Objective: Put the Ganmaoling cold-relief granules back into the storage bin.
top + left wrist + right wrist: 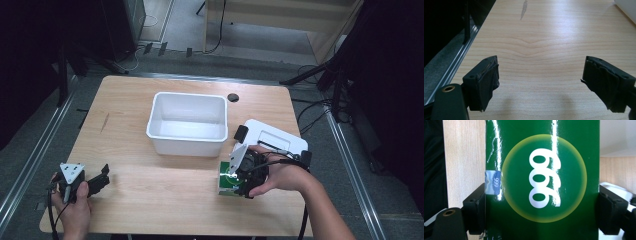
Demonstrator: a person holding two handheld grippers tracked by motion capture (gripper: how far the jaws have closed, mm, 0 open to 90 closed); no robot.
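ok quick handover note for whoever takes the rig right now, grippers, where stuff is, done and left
Right gripper: jaws shut on the green box, one on each side, near the table's front right.
Left gripper: jaws open with nothing between them, over bare wood at the front left.
White bin: mid-table, nothing visible inside. White lid: lies flat to its right, behind the box.
Done: box gripped.
Left, probably: carry the box into the bin, release, perhaps fit the lid.
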